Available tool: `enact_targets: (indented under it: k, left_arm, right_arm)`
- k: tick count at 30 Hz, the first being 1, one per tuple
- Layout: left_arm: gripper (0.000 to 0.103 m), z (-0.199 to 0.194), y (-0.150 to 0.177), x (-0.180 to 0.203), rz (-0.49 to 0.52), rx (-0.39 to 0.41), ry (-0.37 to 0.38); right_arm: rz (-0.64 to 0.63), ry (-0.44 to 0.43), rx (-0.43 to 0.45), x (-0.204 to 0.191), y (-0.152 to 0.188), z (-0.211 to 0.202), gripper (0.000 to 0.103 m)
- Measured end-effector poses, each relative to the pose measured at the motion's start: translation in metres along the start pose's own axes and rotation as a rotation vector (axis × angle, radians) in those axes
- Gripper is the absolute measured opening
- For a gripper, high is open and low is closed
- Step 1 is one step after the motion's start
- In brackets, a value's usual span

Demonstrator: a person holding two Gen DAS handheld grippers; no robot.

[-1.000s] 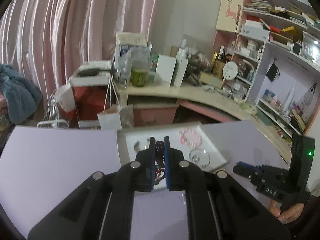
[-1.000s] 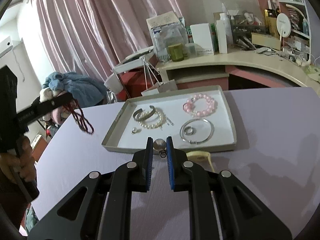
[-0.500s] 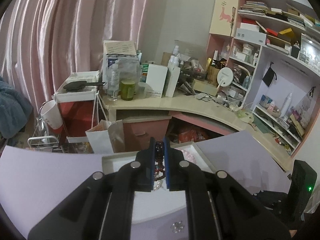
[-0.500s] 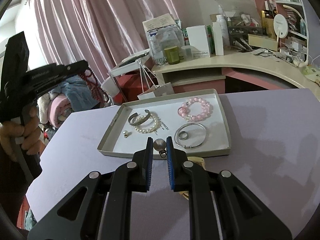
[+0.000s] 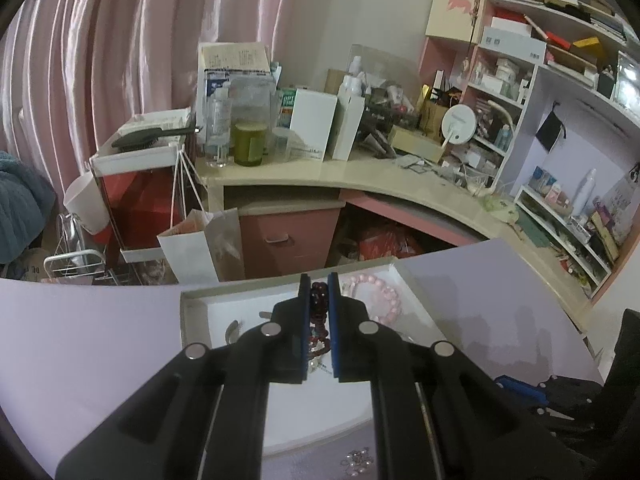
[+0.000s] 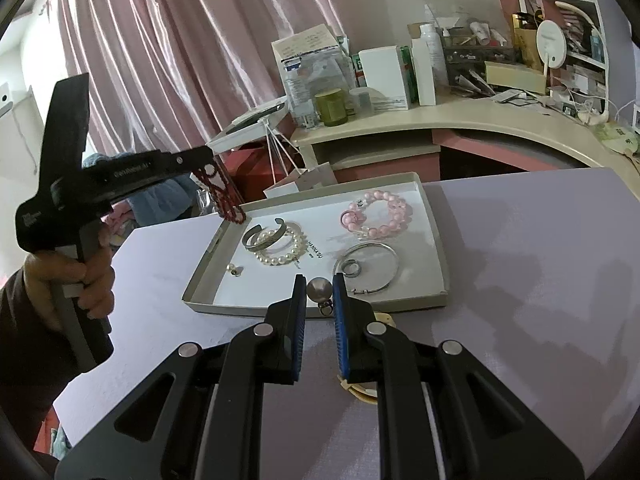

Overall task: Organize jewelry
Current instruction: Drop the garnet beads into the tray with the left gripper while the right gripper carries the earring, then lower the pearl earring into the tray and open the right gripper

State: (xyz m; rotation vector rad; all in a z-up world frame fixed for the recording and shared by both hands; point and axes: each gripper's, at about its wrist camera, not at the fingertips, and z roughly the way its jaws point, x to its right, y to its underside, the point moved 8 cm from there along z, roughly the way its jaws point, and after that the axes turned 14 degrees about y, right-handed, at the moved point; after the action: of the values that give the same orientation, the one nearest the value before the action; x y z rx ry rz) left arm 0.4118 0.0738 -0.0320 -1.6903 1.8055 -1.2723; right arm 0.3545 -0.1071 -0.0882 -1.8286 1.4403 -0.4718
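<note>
The tray (image 6: 436, 236) looks like matt cardboard. The pink bead bracelet (image 6: 376, 214) is glossy, and the pearl bracelet (image 6: 280, 246) is smooth and shiny. The bangle (image 6: 370, 266) is shiny metal. The table (image 6: 540, 280) is matt purple with a fine cloth-like weave. The curtain (image 6: 160, 48) is shiny pink cloth.

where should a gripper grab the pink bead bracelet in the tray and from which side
The pink bead bracelet lies flat in the tray as an open loop. Probably best to come straight down from above and pinch across one strand of beads, one finger inside the ring, on its near right arc, away from the tray's far wall and the silver bangle.
</note>
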Motion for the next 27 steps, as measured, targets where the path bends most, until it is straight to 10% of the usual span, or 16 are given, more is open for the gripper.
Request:
enact_targets:
  k: [9, 13, 27]
  left_arm:
    - [0.010, 0.009, 0.011, -0.007, -0.009, -0.031, -0.027]
    - [0.042, 0.002, 0.009, -0.011, -0.019, -0.007, -0.054]
    - [0.074, -0.054, 0.011, -0.033, -0.085, 0.098, -0.131]
  right_arm:
    - [0.000, -0.002, -0.005, -0.001, 0.002, 0.000, 0.014]
    - [0.004, -0.001, -0.004, 0.000, 0.001, 0.000, 0.014]
    - [-0.018, 0.002, 0.004, -0.002, -0.004, 0.002, 0.014]
